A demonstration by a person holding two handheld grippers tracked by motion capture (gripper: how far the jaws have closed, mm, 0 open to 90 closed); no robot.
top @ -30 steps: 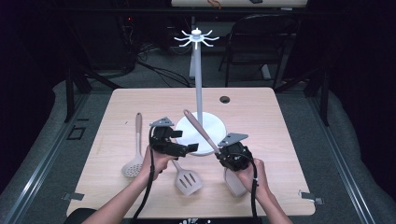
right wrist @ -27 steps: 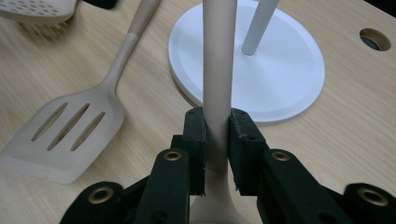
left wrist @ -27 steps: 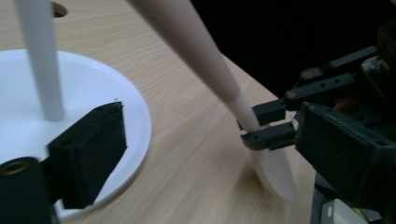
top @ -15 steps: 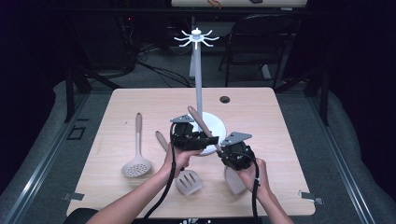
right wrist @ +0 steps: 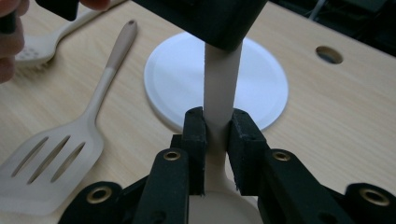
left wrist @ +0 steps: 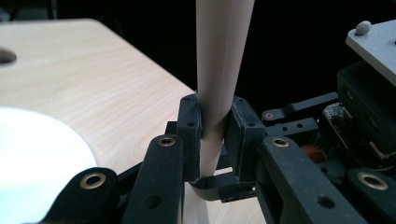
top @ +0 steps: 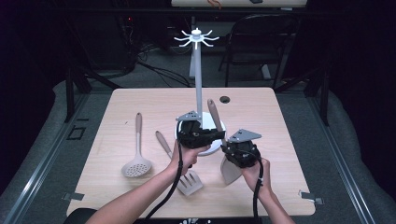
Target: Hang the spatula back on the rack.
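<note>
Two grippers, left gripper point(top: 212, 135) just closed and right gripper point(top: 227, 148), jaws pinching one spoon handle point(top: 214, 113), centre frame, above surface point(top: 280, 116).

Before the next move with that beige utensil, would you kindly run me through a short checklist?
1. Right gripper clamped on the utensil handle, near the head: ok.
2. Left gripper on the same handle, jaws having just been closing, pads against it: ok.
3. Handle pointing up toward the hook rack: ok, tilted.
4. Hanging hole at the handle's tip: cannot tell.
5. Slotted spatula and skimmer lying apart from both grippers: ok.
</note>
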